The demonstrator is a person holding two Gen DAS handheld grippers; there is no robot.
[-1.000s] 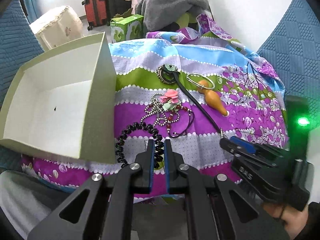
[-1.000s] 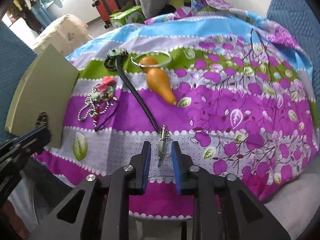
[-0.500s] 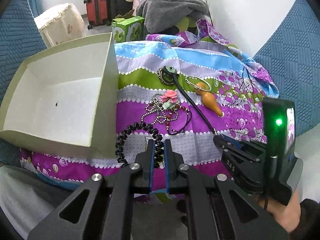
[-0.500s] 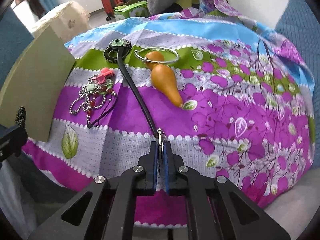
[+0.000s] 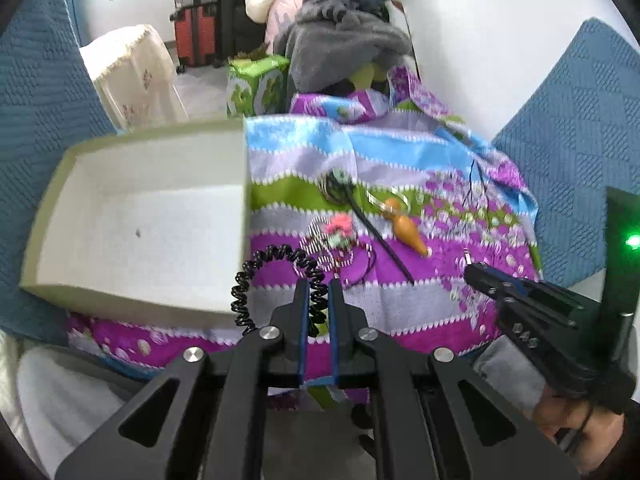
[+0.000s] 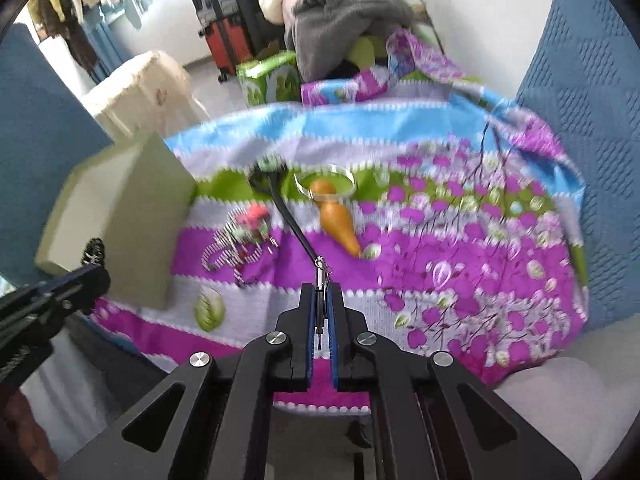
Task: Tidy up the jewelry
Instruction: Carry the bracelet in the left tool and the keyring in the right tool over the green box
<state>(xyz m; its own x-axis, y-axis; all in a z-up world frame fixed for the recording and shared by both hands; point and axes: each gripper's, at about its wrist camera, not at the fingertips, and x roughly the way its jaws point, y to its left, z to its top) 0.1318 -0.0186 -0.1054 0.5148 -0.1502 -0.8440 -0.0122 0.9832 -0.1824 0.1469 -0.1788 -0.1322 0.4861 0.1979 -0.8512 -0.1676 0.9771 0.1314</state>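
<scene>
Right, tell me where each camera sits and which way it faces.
Left wrist: rides the left tongs, angled down at the open box and patterned cloth; right tongs and a hand show.
Right wrist: rides the right tongs, angled down at the cloth; left tongs show.
Shared: black cord, gourd charm, box.

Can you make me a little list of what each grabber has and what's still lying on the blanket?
left gripper: shut on black coil bracelet
right gripper: just closed, shut on metal clasp of black cord
box: open, looks empty
on blanket: bead chain, orange gourd charm with its ring
</scene>
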